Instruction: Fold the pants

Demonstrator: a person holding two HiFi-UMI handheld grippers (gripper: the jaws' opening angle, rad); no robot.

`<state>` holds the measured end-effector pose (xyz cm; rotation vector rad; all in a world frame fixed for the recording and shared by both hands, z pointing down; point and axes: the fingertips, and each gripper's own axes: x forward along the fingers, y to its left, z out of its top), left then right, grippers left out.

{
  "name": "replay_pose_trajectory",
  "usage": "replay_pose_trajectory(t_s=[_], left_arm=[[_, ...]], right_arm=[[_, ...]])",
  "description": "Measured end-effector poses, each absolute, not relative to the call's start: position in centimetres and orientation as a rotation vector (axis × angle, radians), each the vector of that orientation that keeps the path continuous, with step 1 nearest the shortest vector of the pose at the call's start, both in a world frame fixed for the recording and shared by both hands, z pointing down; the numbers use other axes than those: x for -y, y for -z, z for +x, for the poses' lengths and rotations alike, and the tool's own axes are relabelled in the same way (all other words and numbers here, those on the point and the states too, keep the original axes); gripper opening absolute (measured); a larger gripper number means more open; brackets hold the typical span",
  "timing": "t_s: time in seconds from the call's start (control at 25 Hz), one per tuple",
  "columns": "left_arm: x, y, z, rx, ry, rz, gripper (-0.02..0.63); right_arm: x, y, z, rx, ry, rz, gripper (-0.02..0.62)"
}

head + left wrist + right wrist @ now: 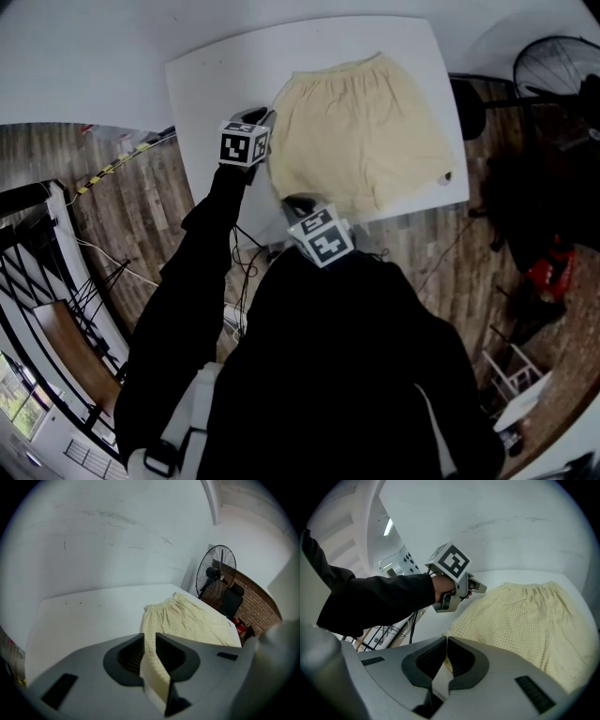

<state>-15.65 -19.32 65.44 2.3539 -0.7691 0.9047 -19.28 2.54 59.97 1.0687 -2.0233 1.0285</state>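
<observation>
Pants of pale yellow checked cloth lie spread flat on the white table, with the gathered waistband at the far side. The left gripper has its jaws clamped on a strip of cloth at the pants' left edge. The right gripper is closed on the cloth at the near left corner. A floor fan stands far right.

The pants are soft matt cloth with a fine checked weave. The table looks smooth and matt; the floor is wood planks.
</observation>
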Motion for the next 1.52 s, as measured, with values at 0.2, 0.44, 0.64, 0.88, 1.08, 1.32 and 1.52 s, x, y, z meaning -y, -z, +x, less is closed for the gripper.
replay_pose_trajectory(t_s=[0.2, 0.44, 0.64, 0.88, 1.08, 1.32, 1.52], left_arm=[[21.0, -66.1, -14.8, 0.791, -0.959, 2.300, 0.057], [21.5, -67.6, -14.3, 0.799, -1.047, 2.207, 0.072], [21.7, -67.6, -14.2, 0.815, -0.990, 2.118, 0.067], [21.4, -65.7, -12.4, 0.800, -0.913, 2.100, 0.008], [21.4, -63.7, -10.7, 0.817, -0.874, 2.104, 0.006], [21.2, -62.2, -8.2, 0.866, -0.891, 2.119, 0.006], [21.1, -61.0, -6.2, 0.887, -0.880, 2.119, 0.006]], right_arm=[[-2.8, -58.9, -17.9, 2.030, -1.025, 1.082, 0.012], [-3.2, -58.0, -16.1, 2.034, -1.017, 1.076, 0.012], [-3.2, -57.1, -14.5, 2.054, -1.015, 1.072, 0.012], [-3.5, -55.9, -12.3, 2.083, -1.021, 1.074, 0.012], [-3.4, -55.1, -9.5, 2.095, -1.016, 1.112, 0.012], [-3.3, -54.9, -5.6, 2.088, -1.016, 1.183, 0.012], [-2.9, -54.2, -2.5, 2.077, -1.048, 1.255, 0.012]])
